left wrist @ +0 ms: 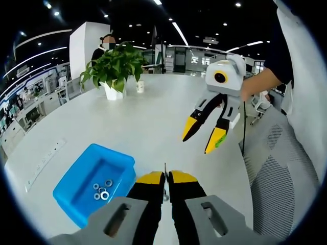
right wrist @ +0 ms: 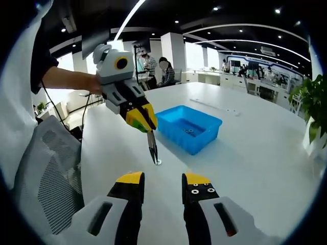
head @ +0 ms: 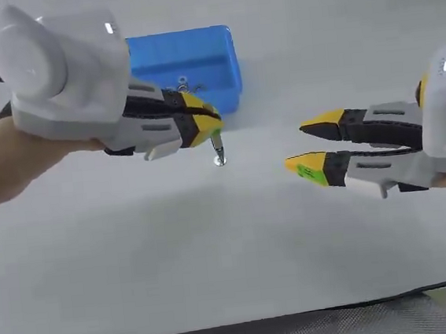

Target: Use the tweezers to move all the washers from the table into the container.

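Pointing tips-down at a washer (head: pixel 220 161), near-upright tweezers (head: pixel 217 145) sit pinched in left tool (head: pixel 212 124).

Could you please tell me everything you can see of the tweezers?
The tweezers are slim, pointed and look like dark metal. Their upper end is clamped between the shut, yellow-tipped jaws of the left gripper, and they hang nearly upright, slightly tilted, tips down. The tips reach the white table at a small washer, just in front of the blue container. Whether they grip the washer is too small to tell.
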The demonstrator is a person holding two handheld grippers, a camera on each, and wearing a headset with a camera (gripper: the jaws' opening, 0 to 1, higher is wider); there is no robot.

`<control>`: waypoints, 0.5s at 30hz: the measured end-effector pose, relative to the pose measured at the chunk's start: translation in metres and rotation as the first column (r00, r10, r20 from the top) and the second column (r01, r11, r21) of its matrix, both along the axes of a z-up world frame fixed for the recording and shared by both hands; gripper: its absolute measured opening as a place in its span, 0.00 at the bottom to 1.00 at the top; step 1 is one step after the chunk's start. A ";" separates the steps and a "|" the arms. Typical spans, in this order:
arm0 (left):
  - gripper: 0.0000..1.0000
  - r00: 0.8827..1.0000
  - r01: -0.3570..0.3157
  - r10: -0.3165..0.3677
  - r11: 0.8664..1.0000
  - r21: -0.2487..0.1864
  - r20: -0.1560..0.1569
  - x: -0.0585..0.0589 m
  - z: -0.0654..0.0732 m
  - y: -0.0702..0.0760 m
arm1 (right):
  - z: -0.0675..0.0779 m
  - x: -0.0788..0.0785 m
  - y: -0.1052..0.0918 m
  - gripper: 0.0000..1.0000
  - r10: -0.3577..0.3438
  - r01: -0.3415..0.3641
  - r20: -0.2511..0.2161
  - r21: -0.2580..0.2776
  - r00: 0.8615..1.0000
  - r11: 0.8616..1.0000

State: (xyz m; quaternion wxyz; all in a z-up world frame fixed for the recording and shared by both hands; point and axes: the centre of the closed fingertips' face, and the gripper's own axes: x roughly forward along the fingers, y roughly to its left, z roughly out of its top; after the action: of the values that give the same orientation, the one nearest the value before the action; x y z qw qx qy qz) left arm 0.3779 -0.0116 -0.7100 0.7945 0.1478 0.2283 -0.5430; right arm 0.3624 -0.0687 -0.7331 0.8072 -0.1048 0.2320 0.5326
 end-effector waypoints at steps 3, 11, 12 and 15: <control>0.07 1.000 -0.001 0.001 1.000 0.008 0.006 0.001 -0.002 0.003 | -0.001 -0.001 0.001 0.30 0.004 -0.004 -0.003 -0.003 1.000 1.000; 0.07 1.000 0.002 -0.002 1.000 0.007 0.006 0.000 -0.005 0.007 | -0.001 -0.002 0.003 0.30 0.010 -0.010 -0.007 -0.003 1.000 1.000; 0.07 1.000 0.002 -0.002 1.000 0.007 0.007 0.001 -0.005 0.008 | 0.000 -0.003 0.003 0.30 0.011 -0.011 -0.008 -0.002 1.000 1.000; 0.07 1.000 0.002 -0.002 1.000 0.007 0.006 0.001 -0.006 0.009 | 0.001 -0.003 0.004 0.30 0.013 -0.013 -0.010 0.002 1.000 1.000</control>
State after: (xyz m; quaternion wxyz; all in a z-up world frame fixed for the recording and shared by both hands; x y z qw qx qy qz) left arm 0.3787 -0.0025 -0.7157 0.7941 0.1525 0.2279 -0.5424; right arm 0.3594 -0.0644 -0.7322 0.8028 -0.1028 0.2347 0.5385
